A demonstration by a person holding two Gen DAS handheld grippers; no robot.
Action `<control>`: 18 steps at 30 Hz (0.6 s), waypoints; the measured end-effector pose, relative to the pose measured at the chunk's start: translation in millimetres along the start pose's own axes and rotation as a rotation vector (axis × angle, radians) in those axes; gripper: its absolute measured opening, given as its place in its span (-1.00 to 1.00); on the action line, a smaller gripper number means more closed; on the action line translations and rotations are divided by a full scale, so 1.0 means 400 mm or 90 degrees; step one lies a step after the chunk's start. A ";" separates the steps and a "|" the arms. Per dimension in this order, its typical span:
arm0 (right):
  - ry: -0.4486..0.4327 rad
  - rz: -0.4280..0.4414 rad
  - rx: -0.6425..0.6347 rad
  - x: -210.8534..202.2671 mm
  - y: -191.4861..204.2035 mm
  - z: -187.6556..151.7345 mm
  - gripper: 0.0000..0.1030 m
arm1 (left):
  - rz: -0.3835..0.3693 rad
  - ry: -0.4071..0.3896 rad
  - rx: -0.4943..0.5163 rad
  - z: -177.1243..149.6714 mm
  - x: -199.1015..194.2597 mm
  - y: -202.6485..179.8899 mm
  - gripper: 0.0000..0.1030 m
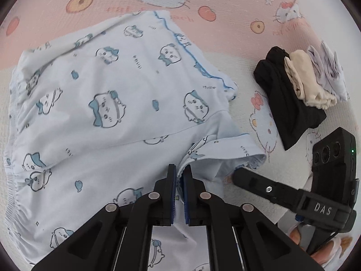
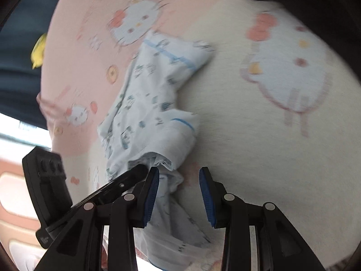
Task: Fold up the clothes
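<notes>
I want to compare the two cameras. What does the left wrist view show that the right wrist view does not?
Only the left wrist view shows the pile of folded clothes, black, beige and white, lying apart from the printed garment, and the left gripper shut on that garment's edge.

Only the right wrist view shows the right gripper with its jaws apart and the fabric bunched beside its left pad, plus a yellow object at the far edge.

Both show the light blue printed garment on the pink and white cat-print sheet.

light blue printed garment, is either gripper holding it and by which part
Left gripper pinches the garment at a bunched edge fold; right gripper stands open, gripping nothing.
</notes>
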State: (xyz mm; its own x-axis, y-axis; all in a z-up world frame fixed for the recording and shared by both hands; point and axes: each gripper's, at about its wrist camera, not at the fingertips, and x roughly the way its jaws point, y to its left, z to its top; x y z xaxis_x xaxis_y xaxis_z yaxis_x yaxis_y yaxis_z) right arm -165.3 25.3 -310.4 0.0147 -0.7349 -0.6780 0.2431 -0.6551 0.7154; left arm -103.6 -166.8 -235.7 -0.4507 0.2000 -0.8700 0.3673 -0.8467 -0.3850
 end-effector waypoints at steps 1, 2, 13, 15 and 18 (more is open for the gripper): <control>0.004 -0.001 -0.011 0.008 0.008 -0.002 -0.30 | -0.001 0.000 -0.001 0.000 0.002 -0.001 -0.92; 0.003 -0.007 -0.020 0.014 0.014 -0.002 -0.30 | -0.001 0.000 0.000 -0.001 0.003 0.000 -0.91; -0.035 -0.042 -0.033 0.000 0.055 0.022 -0.94 | 0.004 -0.009 -0.011 0.006 -0.014 0.033 -0.91; -0.061 -0.070 -0.035 -0.027 0.056 0.031 -0.94 | 0.015 -0.016 -0.015 0.011 -0.026 0.039 -0.91; -0.063 -0.062 0.001 -0.051 0.024 0.042 -0.94 | 0.011 -0.021 -0.033 0.019 -0.046 0.052 -0.91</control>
State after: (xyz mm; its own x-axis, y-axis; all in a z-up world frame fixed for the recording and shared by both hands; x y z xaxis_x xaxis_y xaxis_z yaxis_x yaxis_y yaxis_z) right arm -179.7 31.0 -286.7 -0.1047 -0.6816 -0.7242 0.2370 -0.7244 0.6474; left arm -93.9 -192.0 -225.5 -0.4696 0.1681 -0.8667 0.4168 -0.8233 -0.3854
